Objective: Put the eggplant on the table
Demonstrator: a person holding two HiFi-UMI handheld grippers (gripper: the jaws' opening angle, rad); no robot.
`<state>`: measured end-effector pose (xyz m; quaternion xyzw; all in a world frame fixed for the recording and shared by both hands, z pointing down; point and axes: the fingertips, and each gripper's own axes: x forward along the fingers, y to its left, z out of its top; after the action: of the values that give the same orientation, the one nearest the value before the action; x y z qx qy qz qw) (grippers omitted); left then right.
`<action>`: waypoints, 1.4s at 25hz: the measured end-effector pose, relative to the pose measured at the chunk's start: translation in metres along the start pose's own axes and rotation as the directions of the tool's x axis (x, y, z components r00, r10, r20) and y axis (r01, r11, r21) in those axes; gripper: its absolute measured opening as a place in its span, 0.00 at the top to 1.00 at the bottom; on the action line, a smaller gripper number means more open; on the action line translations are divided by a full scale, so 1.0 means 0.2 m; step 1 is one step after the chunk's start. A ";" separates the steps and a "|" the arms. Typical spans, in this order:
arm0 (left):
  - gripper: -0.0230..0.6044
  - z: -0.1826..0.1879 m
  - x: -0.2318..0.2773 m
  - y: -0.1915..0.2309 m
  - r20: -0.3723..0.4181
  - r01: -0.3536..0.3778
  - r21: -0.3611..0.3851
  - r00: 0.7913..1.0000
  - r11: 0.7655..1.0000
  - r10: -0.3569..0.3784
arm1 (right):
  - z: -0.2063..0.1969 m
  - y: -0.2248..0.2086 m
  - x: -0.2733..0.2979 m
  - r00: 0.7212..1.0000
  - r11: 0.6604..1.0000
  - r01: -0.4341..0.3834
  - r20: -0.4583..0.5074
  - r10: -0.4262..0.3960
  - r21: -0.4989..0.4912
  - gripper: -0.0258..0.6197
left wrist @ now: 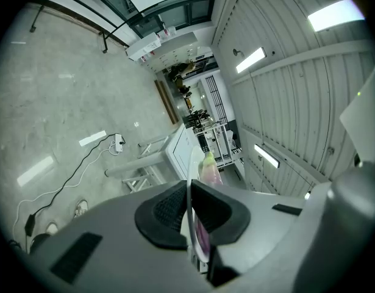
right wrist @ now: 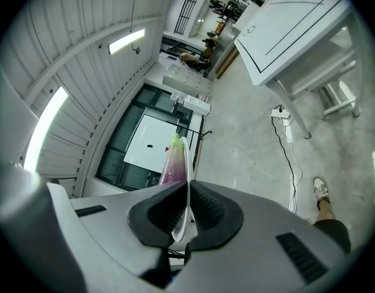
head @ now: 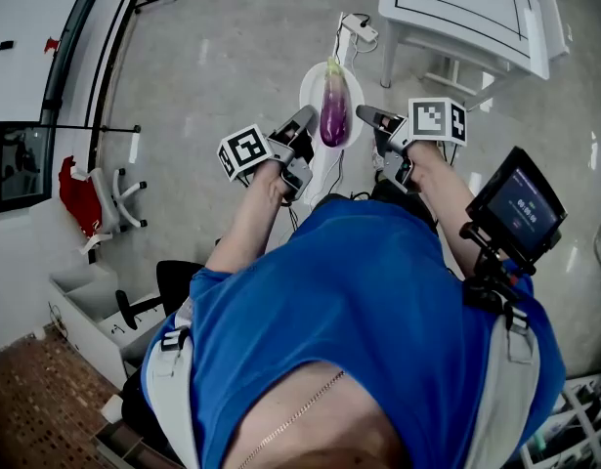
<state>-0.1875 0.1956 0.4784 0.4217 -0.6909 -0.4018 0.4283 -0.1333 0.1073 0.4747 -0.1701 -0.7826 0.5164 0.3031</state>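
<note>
Concrete floor [head: 232,57] under a white plate [head: 310,94] with eggplant [head: 333,110], left claw [head: 304,120] and right claw [head: 366,115] tight on its rim, table [head: 456,8] cropped

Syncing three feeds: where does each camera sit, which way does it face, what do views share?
Head view: on the head, facing down; shirt, forearms, left gripper, right gripper.
Left gripper view: along jaws shut on the plate, toward the table; shoe.
Right gripper view: along jaws shut on the opposite rim; shoe, leg.
Shared: eggplant in all.
</note>
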 end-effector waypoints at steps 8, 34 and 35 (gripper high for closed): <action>0.92 0.01 0.00 0.00 0.021 0.006 0.004 1.000 1.000 -0.006 | 0.01 0.00 0.01 1.000 1.000 0.007 0.002 -0.007 -0.027 0.94; 0.92 0.03 0.04 -0.01 0.006 0.011 -0.020 1.000 1.000 -0.011 | 0.05 0.01 0.00 0.999 0.999 0.034 0.032 -0.034 -0.009 0.94; 0.92 0.03 0.05 -0.01 -0.003 0.017 -0.016 1.000 1.000 -0.018 | 0.05 0.00 -0.01 0.998 0.999 0.038 0.041 -0.038 -0.009 0.94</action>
<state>-0.1961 0.1868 0.4775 0.4248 -0.6833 -0.4105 0.4291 -0.1390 0.0997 0.4707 -0.1460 -0.7942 0.5102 0.2959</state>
